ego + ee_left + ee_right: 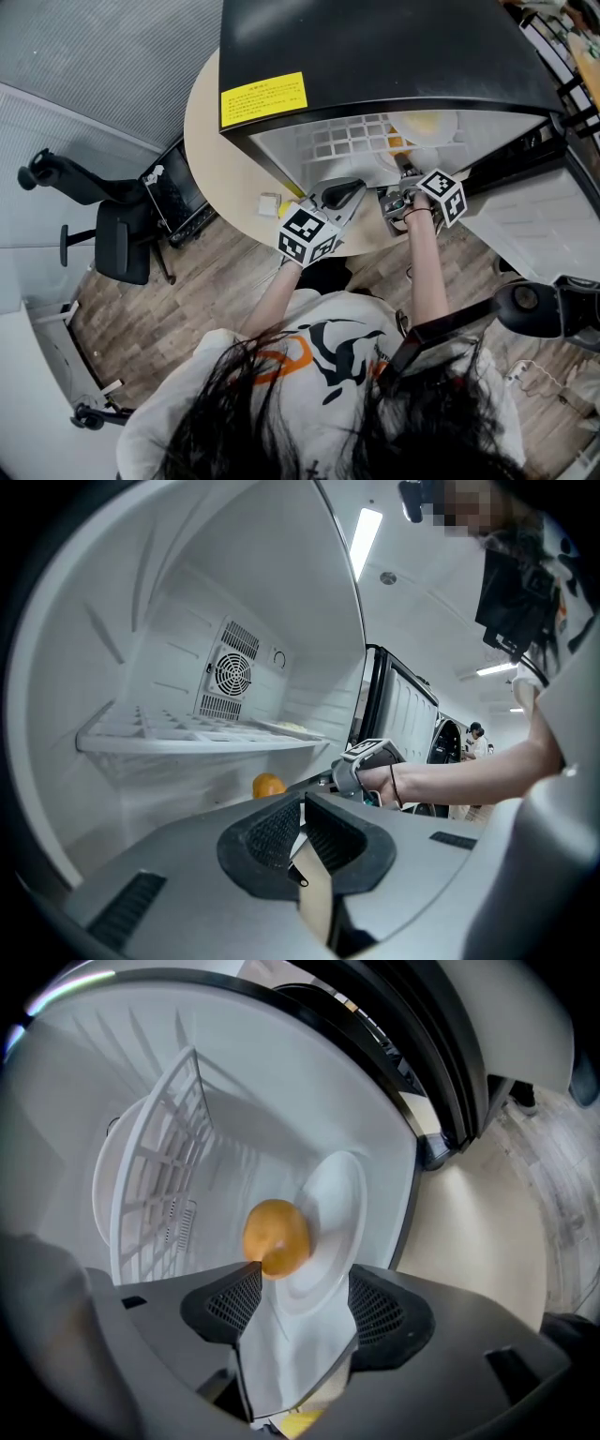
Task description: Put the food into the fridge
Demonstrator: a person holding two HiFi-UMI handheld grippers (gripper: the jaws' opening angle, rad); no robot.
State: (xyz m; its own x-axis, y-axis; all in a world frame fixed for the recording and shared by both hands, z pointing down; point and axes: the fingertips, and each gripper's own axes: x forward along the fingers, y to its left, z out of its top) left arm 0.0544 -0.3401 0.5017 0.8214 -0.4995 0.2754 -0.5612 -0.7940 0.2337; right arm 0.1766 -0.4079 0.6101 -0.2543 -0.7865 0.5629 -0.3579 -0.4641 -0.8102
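Right gripper (302, 1283) is spread wide with nothing in it. Its own view shows the orange (277, 1237) just past the tips, sitting at the 9 o'clock edge of a white plate (337, 1194) inside the fridge (375, 56). The head view only catches a sliver of that orange at 12 o'clock from the gripper. Left gripper (302, 819) is all but closed and empty. Its view puts the orange at 11 o'clock, under the wire shelf (187, 735).
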